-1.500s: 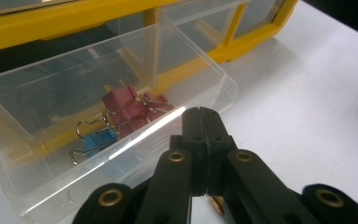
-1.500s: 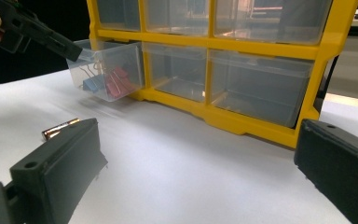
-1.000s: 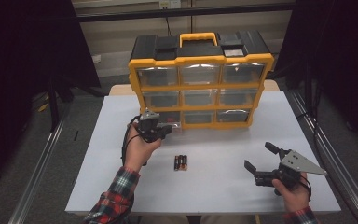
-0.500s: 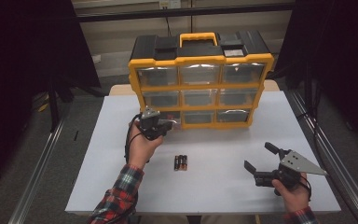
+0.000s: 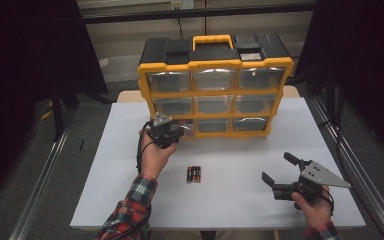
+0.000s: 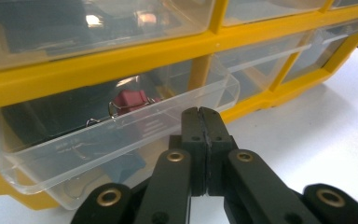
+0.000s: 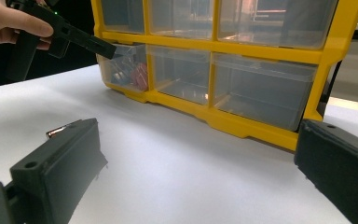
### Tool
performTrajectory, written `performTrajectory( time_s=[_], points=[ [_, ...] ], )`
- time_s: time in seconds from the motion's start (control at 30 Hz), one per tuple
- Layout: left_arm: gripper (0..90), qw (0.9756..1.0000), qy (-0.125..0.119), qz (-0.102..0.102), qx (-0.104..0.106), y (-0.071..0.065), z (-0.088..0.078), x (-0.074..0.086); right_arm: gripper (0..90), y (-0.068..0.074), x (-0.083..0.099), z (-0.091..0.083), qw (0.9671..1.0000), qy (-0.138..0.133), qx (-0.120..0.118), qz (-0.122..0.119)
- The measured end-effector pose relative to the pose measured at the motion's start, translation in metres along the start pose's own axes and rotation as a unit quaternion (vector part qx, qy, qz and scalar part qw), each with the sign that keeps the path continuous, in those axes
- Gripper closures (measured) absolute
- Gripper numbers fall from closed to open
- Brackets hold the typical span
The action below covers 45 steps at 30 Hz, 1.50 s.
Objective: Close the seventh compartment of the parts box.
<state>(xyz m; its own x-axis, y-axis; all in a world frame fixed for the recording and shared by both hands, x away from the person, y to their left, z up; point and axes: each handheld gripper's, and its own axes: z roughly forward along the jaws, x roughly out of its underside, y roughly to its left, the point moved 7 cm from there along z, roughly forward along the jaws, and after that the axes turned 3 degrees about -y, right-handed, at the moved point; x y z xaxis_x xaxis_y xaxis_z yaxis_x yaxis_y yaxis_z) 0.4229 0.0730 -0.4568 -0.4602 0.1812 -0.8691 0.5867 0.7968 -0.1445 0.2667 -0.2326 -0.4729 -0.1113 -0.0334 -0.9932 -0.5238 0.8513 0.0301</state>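
drawer (image 6: 116,135): clear plastic, bottom-left slot of the organizer, pulled partly out. Your left gripper is right at its front lip.
drawer contents: metal binder clips and a red one (image 6: 129,100), seen through the clear wall.
left gripper (image 6: 200,122): you hold it at the drawer front, tips at the rim; whether they touch it is hard to tell. In the high view it sits at the organizer's lower left corner (image 5: 164,132).
left fingers: closed, pads pressed flat together with nothing between them.
organizer (image 5: 215,65): yellow frame, black top with a yellow handle, three rows of three clear drawers. It stands upright at the far side of the tabletop, fronts facing you.
other drawers: pushed in, as far as the views show.
batteries (image 5: 194,174): small bundle lying flat on the tabletop, between your two hands, well apart from the organizer.
right gripper (image 5: 278,170): held low over the near right of the tabletop, pointing left toward the batteries, well apart from the drawer.
right fingers: open wide, nothing between them; the right gripper view shows bare tabletop in the gap.
tabletop (image 5: 105,185): white sheet.
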Motion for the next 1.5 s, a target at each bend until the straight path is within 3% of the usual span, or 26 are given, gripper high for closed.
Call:
performTrajectory(
  time_s=[0.43,0.67,0.8,1.5],
  points=[
    [88.3,0.9996,-0.02,-0.008,-0.019,0.001,0.009,-0.004,0.2,0.0,0.0,0.0,1.0,-0.001,0.001,0.0],
    [87.3,0.9991,-0.023,0.003,-0.037,0.001,0.012,-0.005,0.2,0.0,0.0,0.0,1.0,-0.001,0.001,0.001],
    [87.1,0.9986,-0.034,-0.001,-0.04,0.001,0.015,-0.006,0.2,0.0,0.0,0.0,1.0,-0.001,0.0,0.001],
    [84.8,0.9977,-0.041,0.008,-0.054,0.001,0.021,-0.006,0.1,0.001,0.0,0.0,1.0,0.002,-0.001,-0.002]
  ],
)
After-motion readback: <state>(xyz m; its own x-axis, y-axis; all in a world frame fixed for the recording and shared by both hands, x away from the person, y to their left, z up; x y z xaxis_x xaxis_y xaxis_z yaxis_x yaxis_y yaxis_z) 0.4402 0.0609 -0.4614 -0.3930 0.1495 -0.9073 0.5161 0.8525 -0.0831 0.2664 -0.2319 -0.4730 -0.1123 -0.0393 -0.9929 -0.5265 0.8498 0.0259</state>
